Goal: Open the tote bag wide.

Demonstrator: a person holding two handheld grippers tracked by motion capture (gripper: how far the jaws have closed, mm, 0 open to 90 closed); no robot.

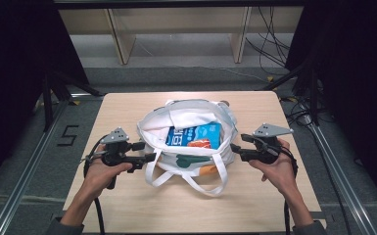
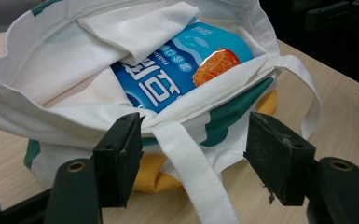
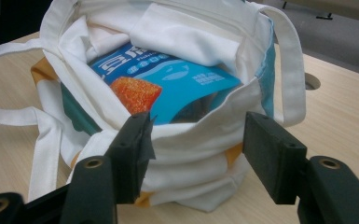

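I'm sitting with both grippers flanking the tote bag (image 1: 188, 142), which is standing mid-table (image 1: 127, 205) with its mouth open. The blue snack packet (image 1: 196, 135) is lying inside, tilted, top edge poking above the rim.

Left gripper (image 1: 149, 152): jaws apart, straddling the near rim right where a white handle strap (image 2: 191, 172) is stitched on. One jaw is touching or just beside the fabric; nothing clamped. Right gripper (image 1: 235, 150): jaws also apart, lined up on the opposite rim, fabric between them but not pinched.

Risks I'm seeing from here:
- Left side closing on the strap instead of the rim: the strap is loose, so pulling would lift the strap and not the bag wall.
- Right side catching the packet corner along with the cloth; it's sitting just behind that rim.
- Uneven pull: the canvas is soft and slumping, so one side leading could tip the bag and slide the packet out.
- A shallow bite slipping off the folded hem.
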